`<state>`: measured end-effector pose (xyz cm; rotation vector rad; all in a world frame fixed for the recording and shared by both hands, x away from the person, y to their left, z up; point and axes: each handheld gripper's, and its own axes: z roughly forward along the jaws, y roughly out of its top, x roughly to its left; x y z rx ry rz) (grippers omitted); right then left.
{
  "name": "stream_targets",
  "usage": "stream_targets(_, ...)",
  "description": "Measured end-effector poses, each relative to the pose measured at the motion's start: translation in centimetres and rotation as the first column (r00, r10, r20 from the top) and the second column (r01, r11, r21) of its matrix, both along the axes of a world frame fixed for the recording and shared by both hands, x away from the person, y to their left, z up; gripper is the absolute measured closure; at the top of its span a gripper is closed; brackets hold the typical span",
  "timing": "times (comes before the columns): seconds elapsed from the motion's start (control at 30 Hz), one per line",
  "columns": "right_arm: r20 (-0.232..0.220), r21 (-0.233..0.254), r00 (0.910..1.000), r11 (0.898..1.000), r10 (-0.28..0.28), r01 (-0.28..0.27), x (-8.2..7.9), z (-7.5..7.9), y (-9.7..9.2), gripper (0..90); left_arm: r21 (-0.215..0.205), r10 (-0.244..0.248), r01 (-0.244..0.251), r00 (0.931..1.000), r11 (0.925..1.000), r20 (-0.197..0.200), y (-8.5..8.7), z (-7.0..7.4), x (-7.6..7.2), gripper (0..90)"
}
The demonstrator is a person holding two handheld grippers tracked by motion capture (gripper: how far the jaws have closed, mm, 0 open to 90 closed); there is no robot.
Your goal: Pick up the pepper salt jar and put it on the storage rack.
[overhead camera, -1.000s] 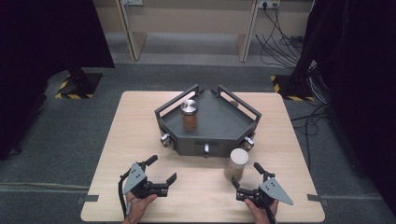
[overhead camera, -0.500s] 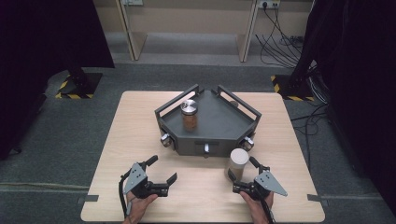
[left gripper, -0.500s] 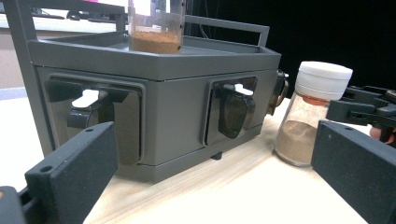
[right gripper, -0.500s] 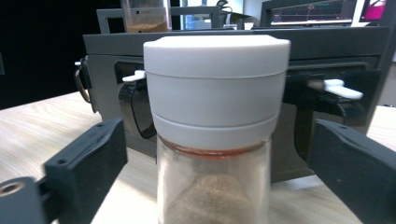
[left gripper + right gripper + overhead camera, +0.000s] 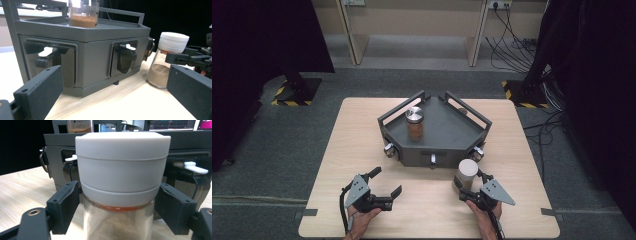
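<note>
Between your right gripper's jaws, which have just been closing, stands the upright white-capped jar, pads flanking its neck; your left gripper rests open.

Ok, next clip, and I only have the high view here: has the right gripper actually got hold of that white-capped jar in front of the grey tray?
Observer: In the right gripper view, the right gripper has just been closing its jaws, and both pads now touch the white-capped jar at the lower band of its cap.
Operator: What's inside it?
Observer: Pale tan powder, with an orange-red ring just under the cap.
Operator: And the left gripper?
Observer: In the left gripper view, the left gripper is wide open with nothing between its jaws, facing the grey tray's front wall.
</note>
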<state>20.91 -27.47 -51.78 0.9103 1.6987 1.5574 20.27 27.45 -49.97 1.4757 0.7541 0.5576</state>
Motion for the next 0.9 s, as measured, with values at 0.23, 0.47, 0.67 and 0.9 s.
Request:
stream_targets(0.23, -0.001, -0.01, 1.0, 1.0, 0.0, 0.0, 0.3, 0.2, 0.1, 34.2, 0.001, -0.002, 0.002, 1.0, 1.0, -0.002, 0.0, 0.0, 0.0, 0.2)
stream_targets(0.47, 0.0, -0.006, 1.0, 1.0, -0.008, 0.008, 0.1, 0.5, 0.3, 35.3, 0.005, -0.001, 0.001, 1.0, 1.0, -0.007, -0.1, 0.0, 0.1, 0.2)
stream_targets(0.67, 0.0, -0.016, 0.9999, 1.0, -0.012, 0.012, -0.1, 0.9, 0.5, 35.4, 0.005, 0.0, 0.0, 1.0, 1.0, -0.01, -0.1, 0.0, 0.1, 0.2)
stream_targets(0.9, 0.002, -0.01, 1.0, 1.0, -0.01, 0.01, -0.3, 1.3, 0.4, 35.4, 0.003, 0.002, -0.002, 0.9999, 1.0, -0.01, 0.0, -0.1, 0.1, 0.2)
